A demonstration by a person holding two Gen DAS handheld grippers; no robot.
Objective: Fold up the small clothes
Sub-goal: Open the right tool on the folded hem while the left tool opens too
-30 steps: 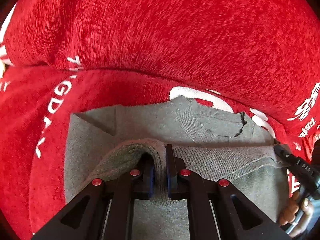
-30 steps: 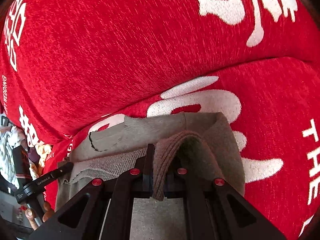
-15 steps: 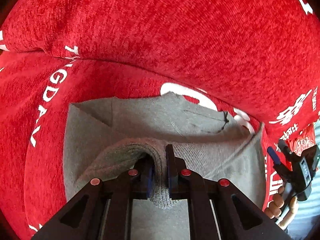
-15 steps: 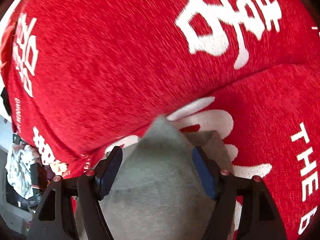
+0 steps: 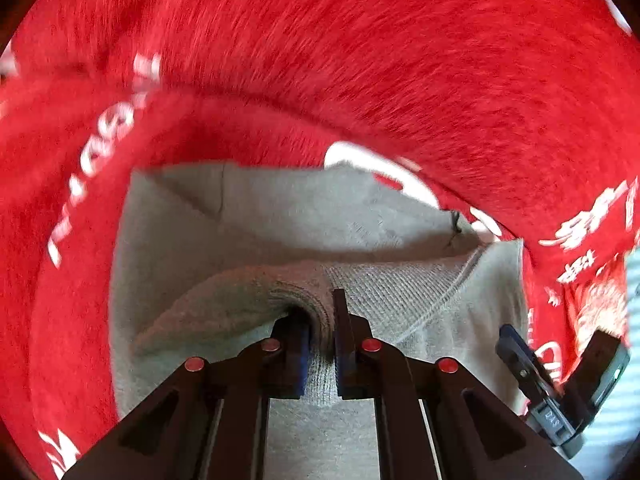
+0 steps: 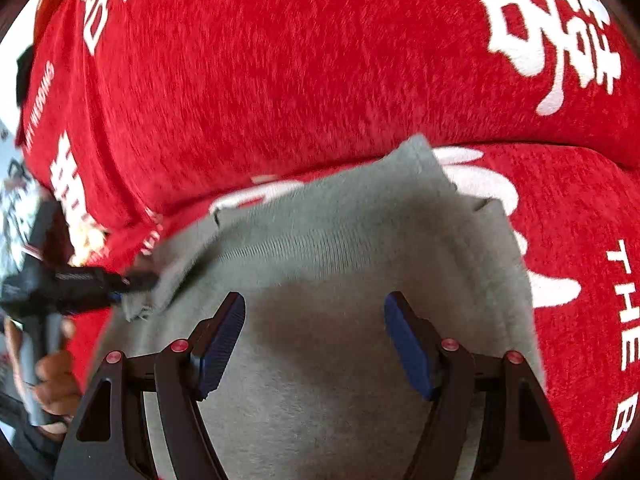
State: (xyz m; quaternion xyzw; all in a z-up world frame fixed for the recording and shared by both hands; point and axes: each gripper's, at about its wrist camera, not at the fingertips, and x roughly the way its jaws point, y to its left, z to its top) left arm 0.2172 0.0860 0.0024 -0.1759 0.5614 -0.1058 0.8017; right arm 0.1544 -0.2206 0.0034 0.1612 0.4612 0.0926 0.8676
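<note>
Fingers of the left gripper (image 5: pixel 321 344) clamp a ribbed hem of the grey garment (image 6: pixel 344 248) lying on the red blanket (image 6: pixel 280 80); right gripper (image 6: pixel 315 344), jaws just opened, holds nothing. Fold partly laid; next, release left.

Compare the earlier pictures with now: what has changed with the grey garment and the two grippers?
The right gripper let go: its jaws have just opened and stand wide over the grey garment, nothing between them. The left gripper stays shut on the garment's ribbed fold. The red cover is unchanged.
</note>
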